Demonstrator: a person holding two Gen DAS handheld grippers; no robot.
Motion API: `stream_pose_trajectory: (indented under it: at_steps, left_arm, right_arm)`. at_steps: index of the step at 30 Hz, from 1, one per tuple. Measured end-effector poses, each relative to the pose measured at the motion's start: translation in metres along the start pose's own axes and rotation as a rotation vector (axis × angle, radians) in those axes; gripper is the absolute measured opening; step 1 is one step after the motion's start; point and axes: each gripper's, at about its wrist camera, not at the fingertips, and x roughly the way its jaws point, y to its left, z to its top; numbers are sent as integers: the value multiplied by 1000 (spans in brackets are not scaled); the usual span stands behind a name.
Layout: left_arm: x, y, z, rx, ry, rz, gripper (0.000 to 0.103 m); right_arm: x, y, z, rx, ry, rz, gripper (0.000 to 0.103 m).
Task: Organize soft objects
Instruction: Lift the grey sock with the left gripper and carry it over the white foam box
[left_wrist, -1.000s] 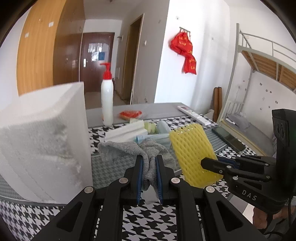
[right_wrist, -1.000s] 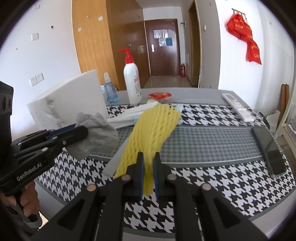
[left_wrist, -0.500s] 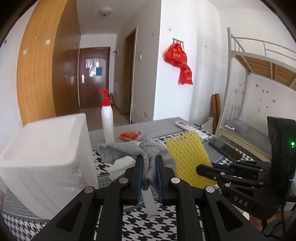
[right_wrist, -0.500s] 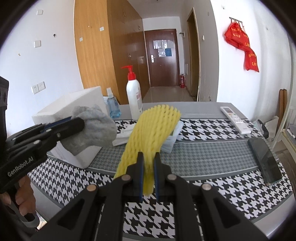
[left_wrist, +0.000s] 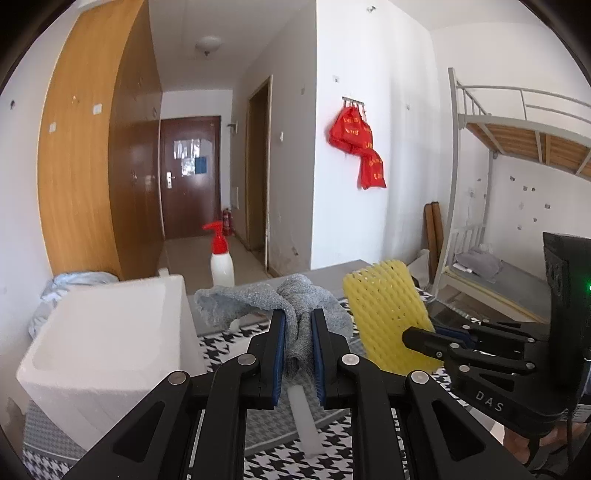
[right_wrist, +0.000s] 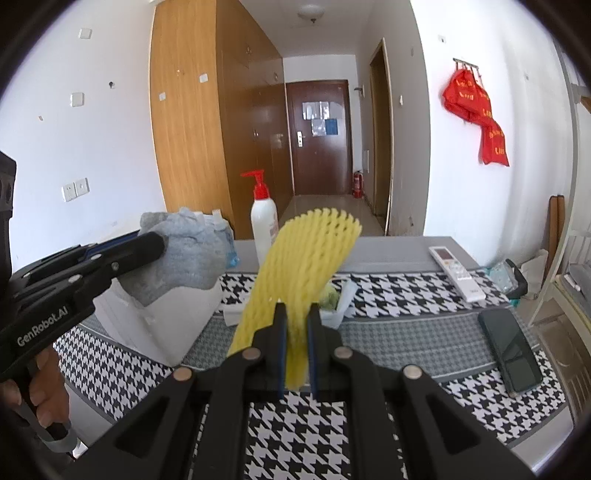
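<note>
My left gripper (left_wrist: 297, 317) is shut on a grey knitted cloth (left_wrist: 258, 302) and holds it in the air above the table, just right of an open white foam box (left_wrist: 99, 343). It also shows in the right wrist view (right_wrist: 157, 242) with the grey cloth (right_wrist: 181, 258) bunched at its tips, over the foam box (right_wrist: 166, 325). My right gripper (right_wrist: 296, 314) is shut on a yellow foam net sleeve (right_wrist: 303, 258), held upright above the table. In the left wrist view the yellow sleeve (left_wrist: 388, 314) stands right of the cloth, held by the right gripper (left_wrist: 410, 336).
The table has a black-and-white houndstooth cloth (right_wrist: 388, 295). On it stand a white pump bottle with a red top (right_wrist: 264, 218), a small blue bottle (right_wrist: 225, 243), white foam pieces (right_wrist: 340, 306), a remote control (right_wrist: 456, 271) and a dark phone (right_wrist: 511, 347). A bunk bed (left_wrist: 517, 147) stands to the right.
Both grippers have risen with their loads: the grey cloth and the yellow sleeve are higher above the table. The left gripper now sits nearer the open top of the foam box.
</note>
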Motion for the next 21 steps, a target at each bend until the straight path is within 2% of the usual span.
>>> stream_pose_trajectory:
  at_steps: [12,21]
  left_arm:
    - [-15,7,14,11,-59,36,15]
    - [-19,16,18,0,-74,72,15]
  right_arm:
    - [-5,8,18,-18,-61,25,13]
    - [-4,14,26,-29,-79,47,13]
